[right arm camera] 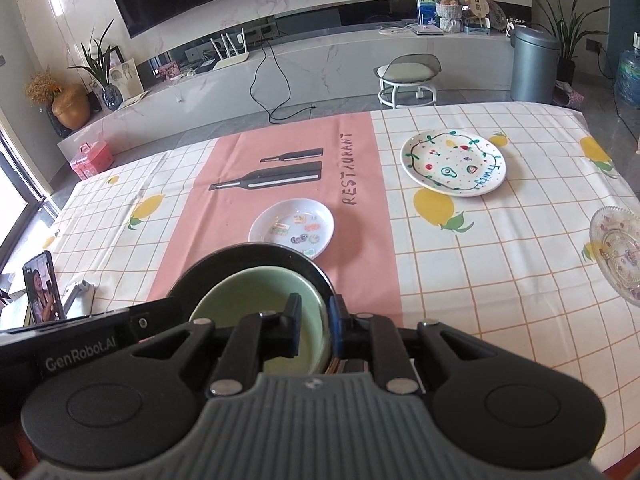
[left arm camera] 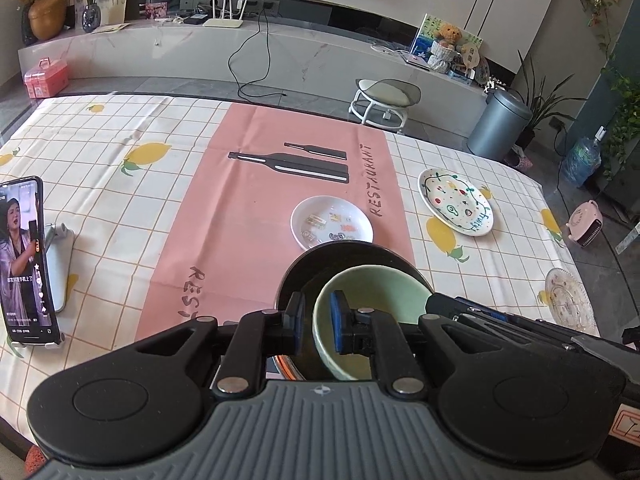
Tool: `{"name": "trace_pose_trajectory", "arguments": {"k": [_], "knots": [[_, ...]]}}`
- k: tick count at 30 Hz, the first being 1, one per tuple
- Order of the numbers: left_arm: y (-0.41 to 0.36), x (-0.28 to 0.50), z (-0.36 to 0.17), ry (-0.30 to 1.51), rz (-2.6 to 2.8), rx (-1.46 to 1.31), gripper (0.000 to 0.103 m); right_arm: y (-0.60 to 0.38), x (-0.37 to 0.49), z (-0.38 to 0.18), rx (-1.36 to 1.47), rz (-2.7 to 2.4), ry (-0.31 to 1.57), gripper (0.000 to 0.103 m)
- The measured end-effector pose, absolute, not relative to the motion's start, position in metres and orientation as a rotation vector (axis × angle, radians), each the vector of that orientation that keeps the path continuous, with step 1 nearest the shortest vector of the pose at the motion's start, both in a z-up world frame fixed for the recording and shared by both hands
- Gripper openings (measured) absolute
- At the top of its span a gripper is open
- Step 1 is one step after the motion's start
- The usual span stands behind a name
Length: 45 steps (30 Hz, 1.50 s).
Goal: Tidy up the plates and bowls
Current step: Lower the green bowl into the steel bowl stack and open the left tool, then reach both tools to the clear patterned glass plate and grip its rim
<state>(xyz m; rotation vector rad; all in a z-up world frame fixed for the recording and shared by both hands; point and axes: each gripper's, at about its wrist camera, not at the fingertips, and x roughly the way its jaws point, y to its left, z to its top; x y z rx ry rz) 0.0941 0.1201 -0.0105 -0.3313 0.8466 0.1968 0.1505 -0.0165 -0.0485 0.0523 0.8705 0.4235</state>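
Both hand-held grippers, left (left arm camera: 316, 322) and right (right arm camera: 315, 320), clamp opposite rims of the green bowl (left arm camera: 372, 300) nested in the black bowl (left arm camera: 352, 252) over the bench (left arm camera: 120, 200).

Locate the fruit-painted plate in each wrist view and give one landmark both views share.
Left wrist: the fruit-painted plate sits right of centre on the checked cloth.
Right wrist: the plate sits upper right on the checked cloth.
Shared landmark: the small white sticker plate on the pink mat.
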Motion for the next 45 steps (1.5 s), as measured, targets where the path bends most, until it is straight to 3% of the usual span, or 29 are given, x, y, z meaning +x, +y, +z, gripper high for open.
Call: {"name": "trace_pose_trajectory", "arguments": {"k": [6, 8, 17, 24, 34, 45], "knots": [[0.11, 0.089, -0.003, 0.832, 0.182, -0.329, 0.02, -0.026, 0.144, -0.033, 0.071, 0.435, 0.82, 0.015], [0.105, 0.086, 0.001, 0.82, 0.173, -0.322, 0.024, -0.031, 0.142, -0.029, 0.081, 0.436, 0.813, 0.02], [0.076, 0.079, 0.017, 0.759, 0.072, -0.344, 0.05, -0.072, 0.136, -0.027, 0.163, 0.399, 0.823, 0.036], [0.04, 0.086, 0.015, 0.762, 0.015, -0.315, 0.07, -0.119, 0.134, -0.032, 0.216, 0.33, 0.82, 0.042], [-0.01, 0.106, -0.001, 0.804, -0.079, -0.36, 0.073, -0.204, 0.136, -0.06, 0.302, 0.185, 0.856, 0.05], [-0.058, 0.141, -0.027, 0.86, -0.182, -0.404, 0.073, -0.291, 0.146, -0.098, 0.454, 0.034, 0.89, 0.05]]}}
